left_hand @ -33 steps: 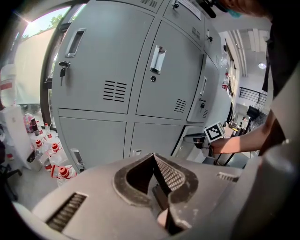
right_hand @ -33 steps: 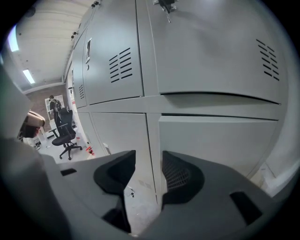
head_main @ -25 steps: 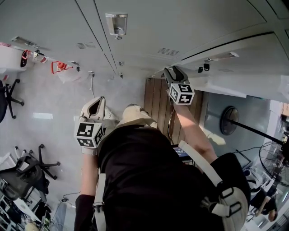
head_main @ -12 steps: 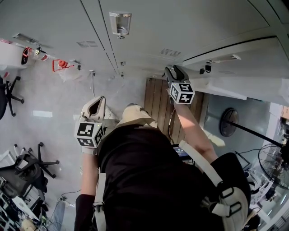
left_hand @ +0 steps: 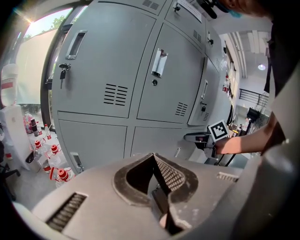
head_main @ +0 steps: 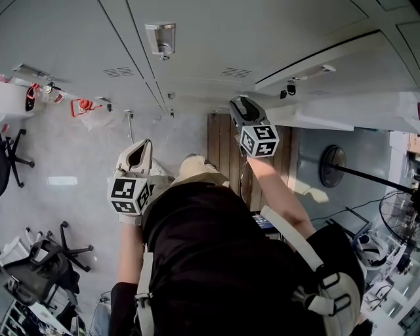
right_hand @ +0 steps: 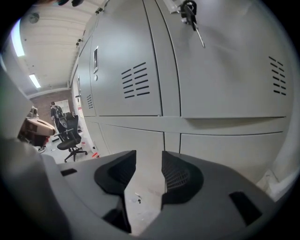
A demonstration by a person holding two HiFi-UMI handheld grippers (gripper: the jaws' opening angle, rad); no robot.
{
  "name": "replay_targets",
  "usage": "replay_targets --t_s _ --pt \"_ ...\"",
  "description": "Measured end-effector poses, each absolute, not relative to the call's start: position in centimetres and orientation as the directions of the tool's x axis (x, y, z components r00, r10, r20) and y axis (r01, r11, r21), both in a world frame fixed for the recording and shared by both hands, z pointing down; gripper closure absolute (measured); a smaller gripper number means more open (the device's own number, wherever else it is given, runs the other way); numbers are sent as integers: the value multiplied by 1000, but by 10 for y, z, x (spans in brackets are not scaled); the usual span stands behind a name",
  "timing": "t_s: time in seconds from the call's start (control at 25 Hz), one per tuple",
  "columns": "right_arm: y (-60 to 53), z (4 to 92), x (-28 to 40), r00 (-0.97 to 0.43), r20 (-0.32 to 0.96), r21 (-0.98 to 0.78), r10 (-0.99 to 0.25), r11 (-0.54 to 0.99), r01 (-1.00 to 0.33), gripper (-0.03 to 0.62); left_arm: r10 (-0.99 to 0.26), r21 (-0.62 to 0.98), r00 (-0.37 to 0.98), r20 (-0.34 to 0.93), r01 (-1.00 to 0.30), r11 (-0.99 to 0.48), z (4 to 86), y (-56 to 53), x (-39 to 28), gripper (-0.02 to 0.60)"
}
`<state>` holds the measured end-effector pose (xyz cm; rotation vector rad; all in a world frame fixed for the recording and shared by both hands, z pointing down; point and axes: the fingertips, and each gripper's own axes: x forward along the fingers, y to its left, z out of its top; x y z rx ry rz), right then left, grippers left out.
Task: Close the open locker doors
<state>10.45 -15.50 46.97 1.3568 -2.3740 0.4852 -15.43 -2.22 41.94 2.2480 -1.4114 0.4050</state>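
Grey lockers (left_hand: 108, 70) ahead; only the gripper views show left tongs (left_hand: 152, 157) together, right tongs (right_hand: 149, 157) apart.

Head view: torso (head_main: 216, 262) blocks much of the floor (head_main: 72, 157); open locker door (head_main: 354, 111) runs off the right edge. Right gripper view: key (right_hand: 190, 14) cut by top edge. Left gripper view: right claw (left_hand: 190, 138) too small, jaw gap unreadable.
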Motion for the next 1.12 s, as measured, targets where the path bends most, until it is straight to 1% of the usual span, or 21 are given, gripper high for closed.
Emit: replay_targets --t_s 0.28,0.52,0.84,1.12 --pt "-128 426 92 -504 398 -137 -767 494 -859 425 -744 231 519 421 -855 -465 405 -34 -138 574" --pt "-98 380 78 -535 331 -127 -778 525 -842 452 -719 226 598 355 -801 -555 384 -43 -122 574" --pt "-57 318 58 -563 226 -122 -795 551 -826 494 -686 195 681 254 -731 -654 339 -53 -101 572" --pt "-35 277 52 -549 167 -104 -819 539 -836 507 -623 146 760 186 -649 -747 298 -55 -77 572"
